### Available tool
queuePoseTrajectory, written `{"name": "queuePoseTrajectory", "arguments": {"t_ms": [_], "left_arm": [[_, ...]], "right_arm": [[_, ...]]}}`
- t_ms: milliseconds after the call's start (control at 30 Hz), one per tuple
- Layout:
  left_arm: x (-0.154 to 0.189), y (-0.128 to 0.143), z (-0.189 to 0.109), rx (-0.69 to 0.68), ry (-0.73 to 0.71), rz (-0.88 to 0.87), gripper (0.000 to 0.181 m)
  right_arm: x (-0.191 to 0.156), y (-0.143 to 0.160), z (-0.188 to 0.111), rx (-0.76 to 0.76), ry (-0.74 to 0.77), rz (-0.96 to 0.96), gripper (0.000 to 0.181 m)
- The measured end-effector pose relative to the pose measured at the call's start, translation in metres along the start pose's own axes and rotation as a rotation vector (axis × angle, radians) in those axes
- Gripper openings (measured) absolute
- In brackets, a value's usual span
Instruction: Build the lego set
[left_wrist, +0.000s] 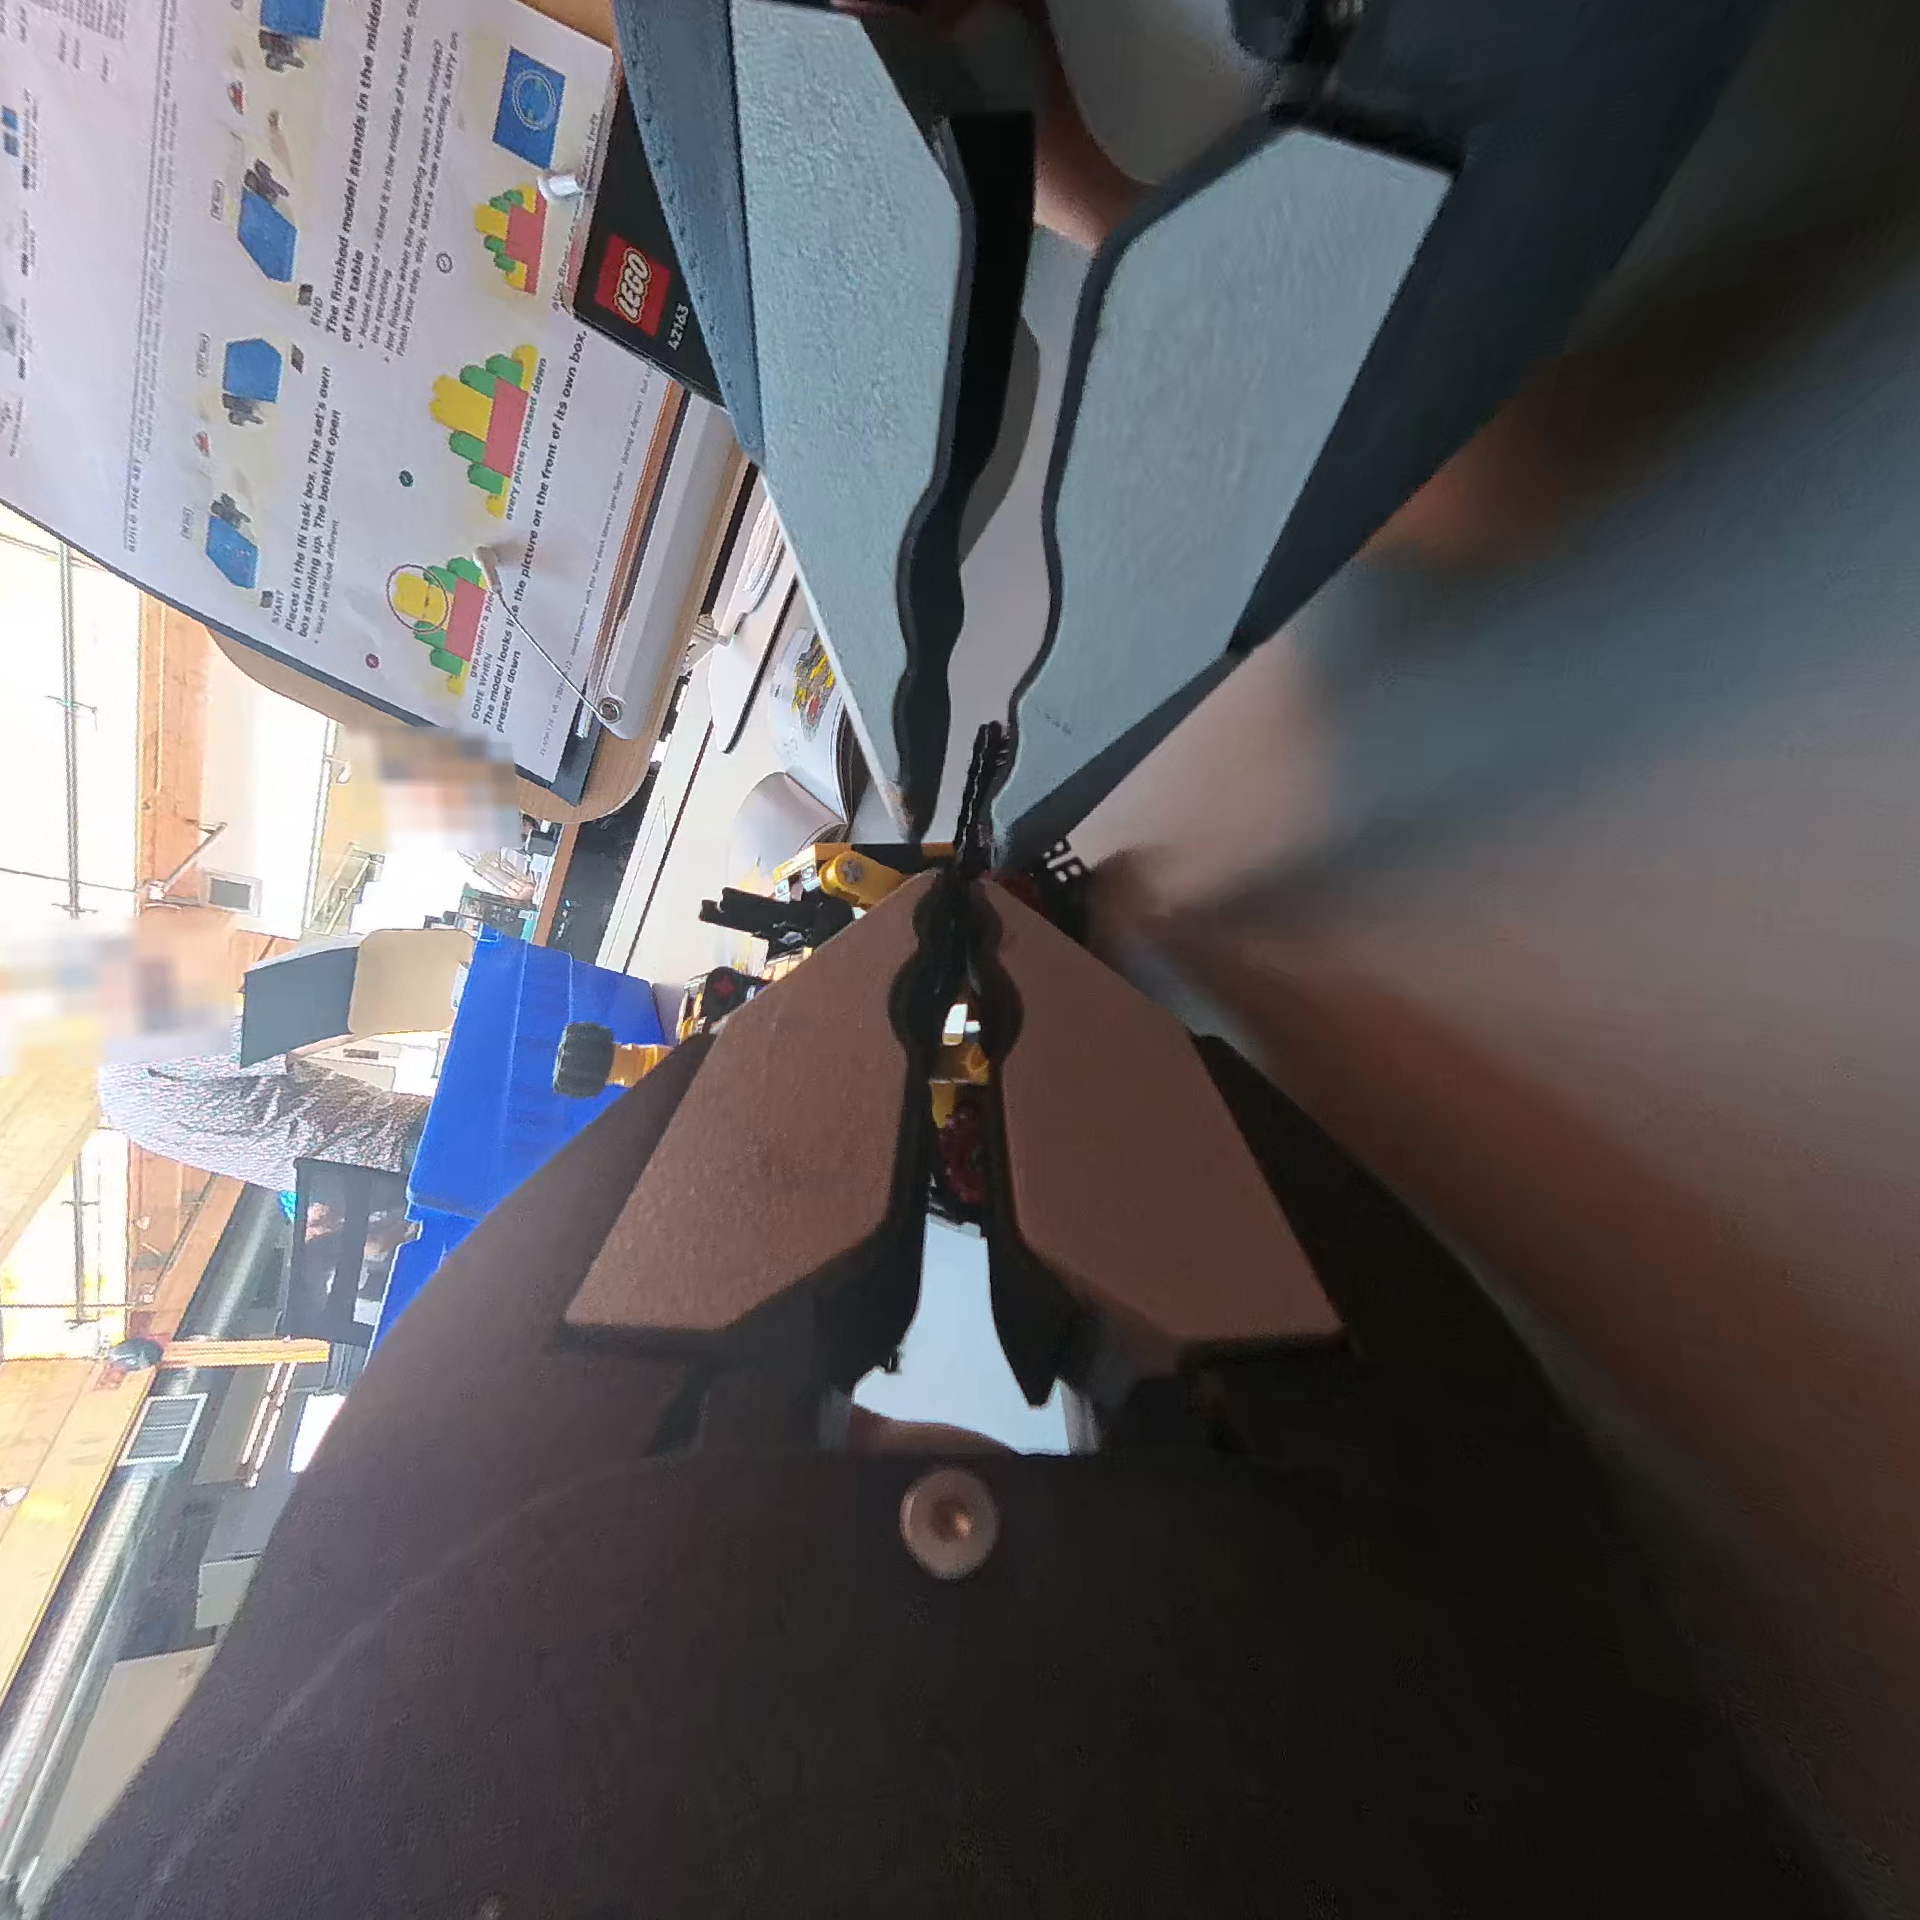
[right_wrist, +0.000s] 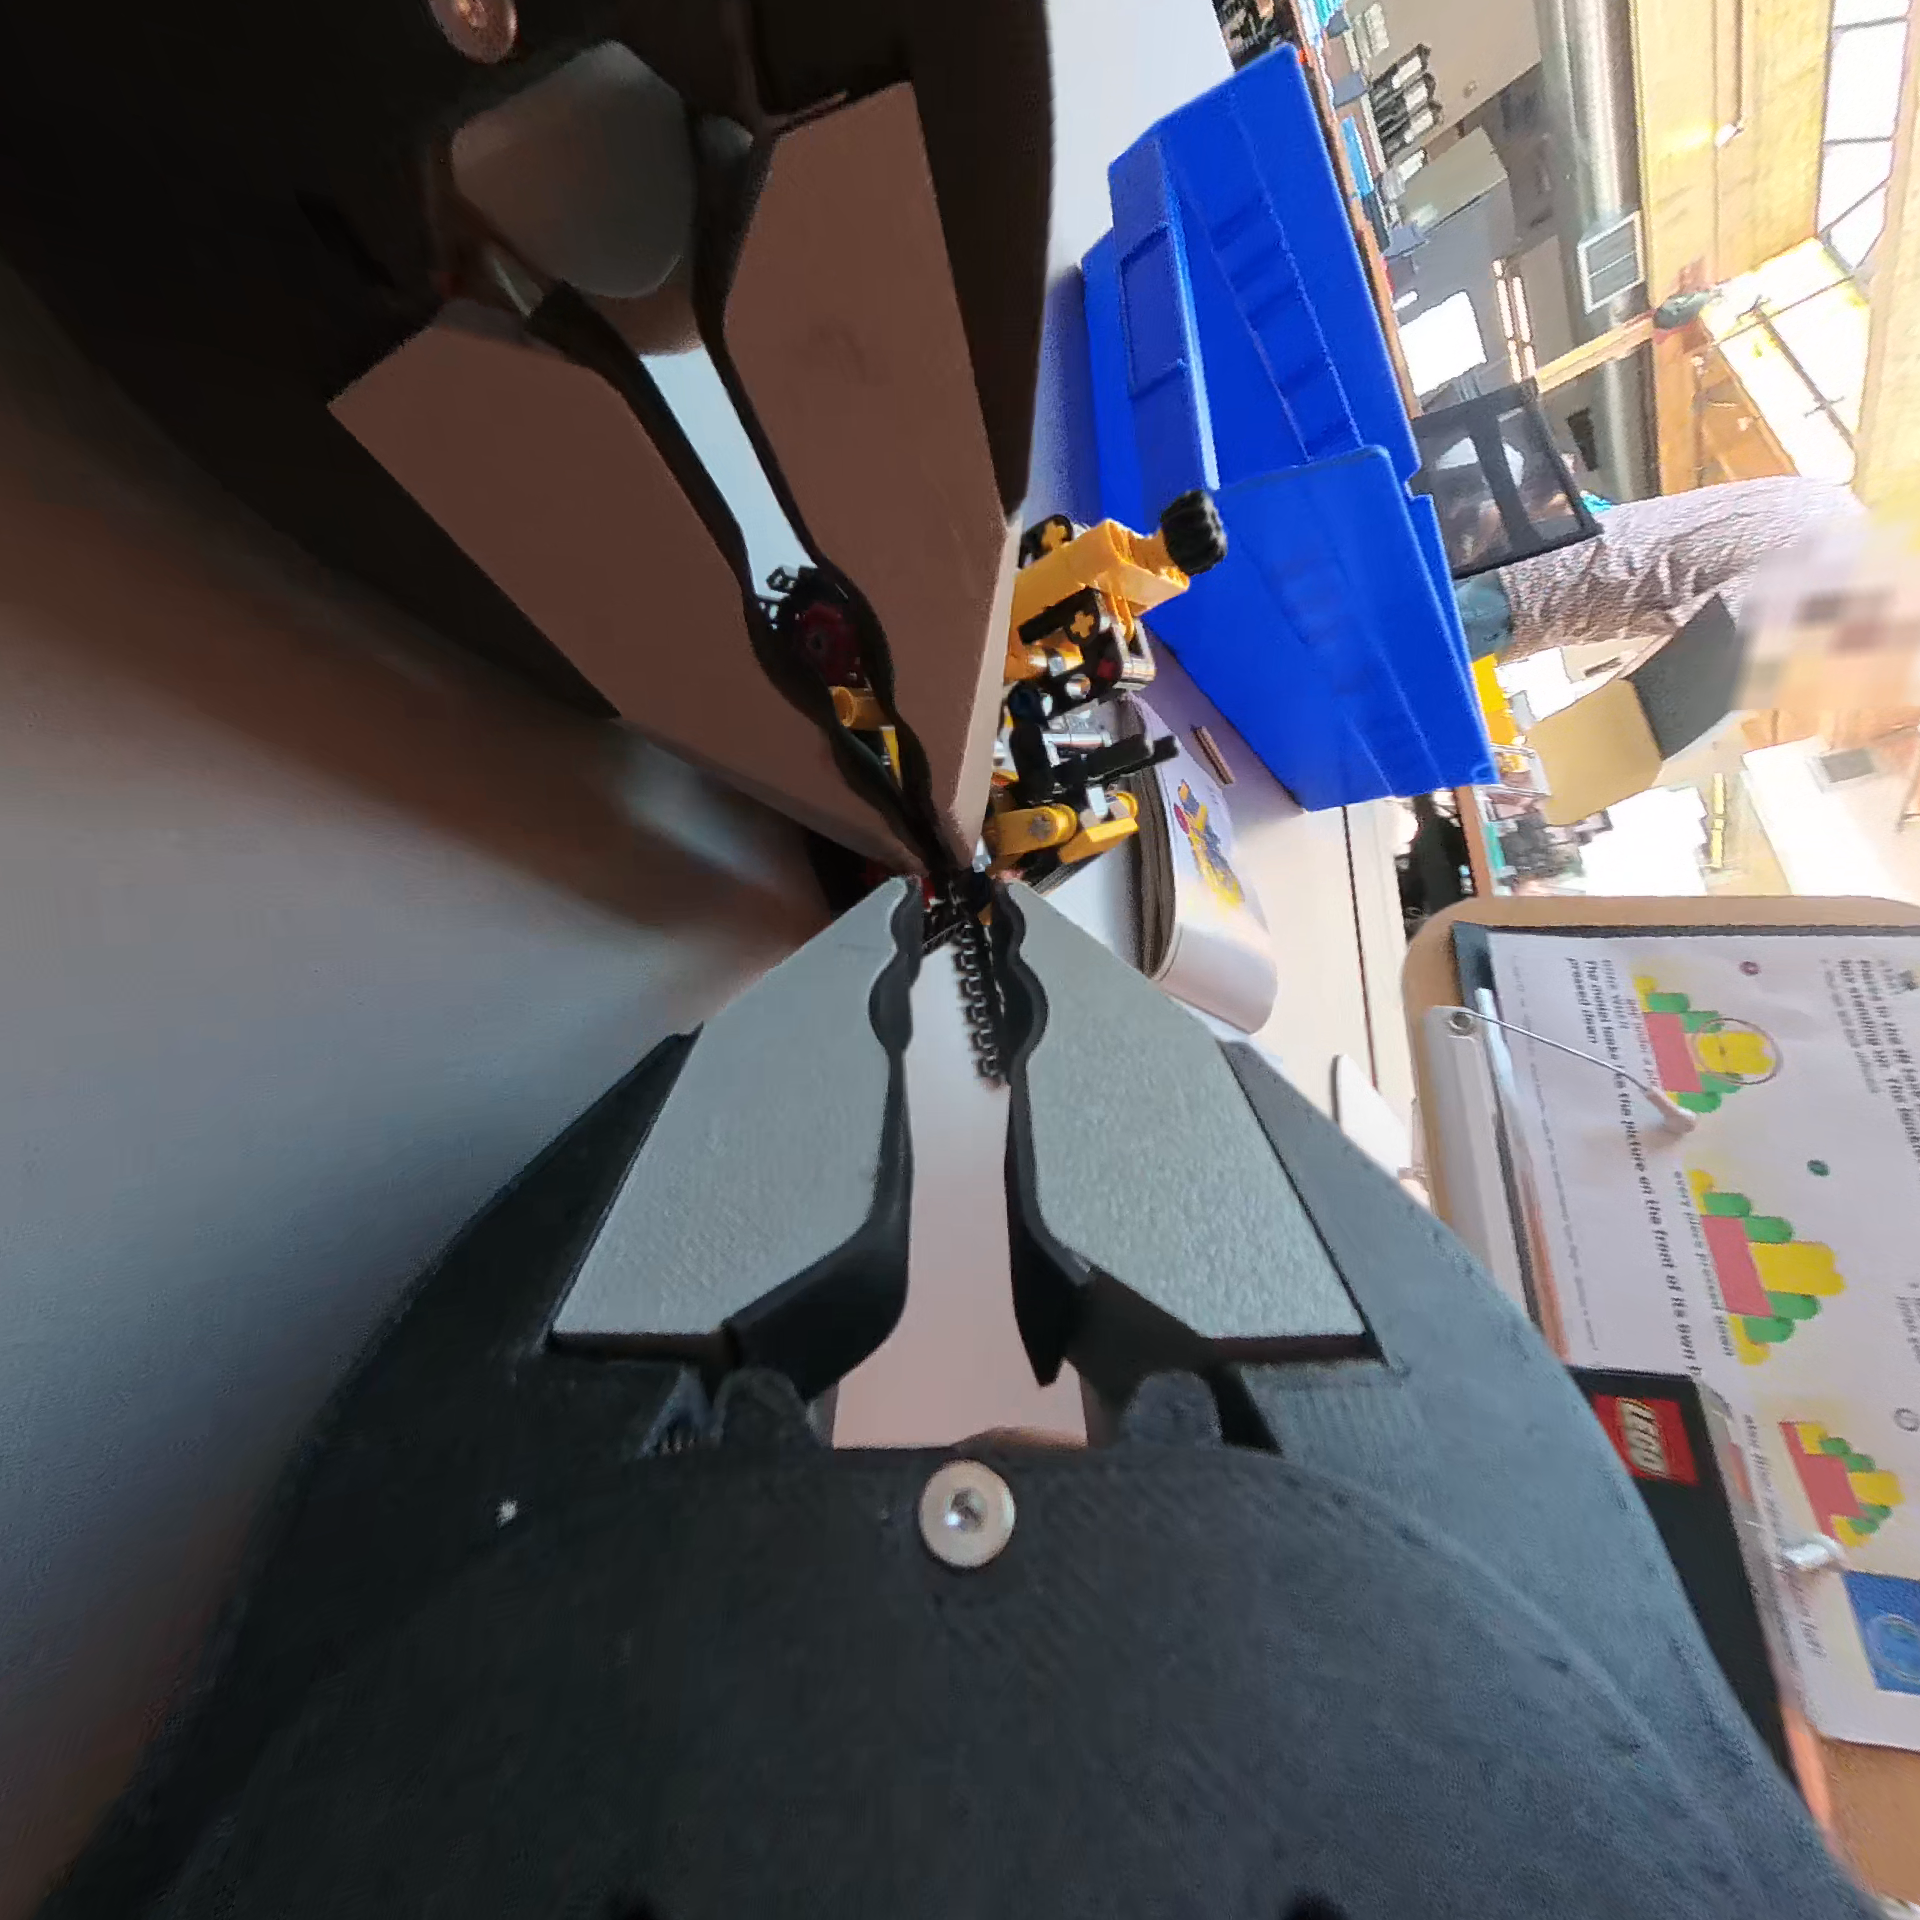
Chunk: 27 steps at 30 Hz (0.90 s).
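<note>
A short black track chain (right_wrist: 982, 1008) runs between my two grippers, which meet tip to tip. My right gripper (right_wrist: 961, 904), with grey pads, is shut on the chain, which lies along the gap between its fingers. My left gripper (left_wrist: 951, 904), with brown pads, is shut on the chain's other end (left_wrist: 985, 774). The right gripper comes in from the top of the left wrist view (left_wrist: 951, 821), and the left gripper from the top of the right wrist view (right_wrist: 940, 857). The yellow and black lego model (right_wrist: 1081, 644) stands just behind the tips, partly hidden; it also shows in the left wrist view (left_wrist: 831, 883).
A blue plastic bin (right_wrist: 1299, 468) stands behind the model. An open booklet (right_wrist: 1216, 883) lies beside it. A clipboard with a printed instruction sheet (right_wrist: 1714, 1195) and a black set box (right_wrist: 1652, 1444) stand to one side. A person (right_wrist: 1662, 561) is far off in the room. My two grippers' fingertips are within a few centimetres of each other.
</note>
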<state>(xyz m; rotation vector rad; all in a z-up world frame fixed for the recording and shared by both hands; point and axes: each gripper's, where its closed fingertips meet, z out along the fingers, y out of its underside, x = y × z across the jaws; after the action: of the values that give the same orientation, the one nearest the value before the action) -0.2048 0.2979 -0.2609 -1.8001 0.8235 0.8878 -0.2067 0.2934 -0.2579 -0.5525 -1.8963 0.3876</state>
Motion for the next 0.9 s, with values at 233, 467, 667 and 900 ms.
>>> {"name": "queuePoseTrajectory", "arguments": {"t_ms": [233,467,667,900], "left_arm": [[-0.0002,-0.0003,-0.0004,0.004,0.004,-0.003,0.000],[0.0001,0.0003,-0.0015,0.017,0.014,0.000,0.000],[0.0011,-0.0018,-0.0016,0.029,0.019,0.007,0.000],[0.0017,-0.0031,-0.0002,0.036,0.023,0.017,0.000]], "right_arm": [[0.0016,0.0005,0.0015,-0.018,0.049,-0.081,0.004],[-0.0017,0.0011,0.0034,-0.026,0.058,-0.137,0.000],[-0.0023,0.0036,0.0037,-0.042,0.068,-0.168,0.000],[-0.0031,0.0031,0.0036,-0.036,0.065,-0.174,0.001]]}}
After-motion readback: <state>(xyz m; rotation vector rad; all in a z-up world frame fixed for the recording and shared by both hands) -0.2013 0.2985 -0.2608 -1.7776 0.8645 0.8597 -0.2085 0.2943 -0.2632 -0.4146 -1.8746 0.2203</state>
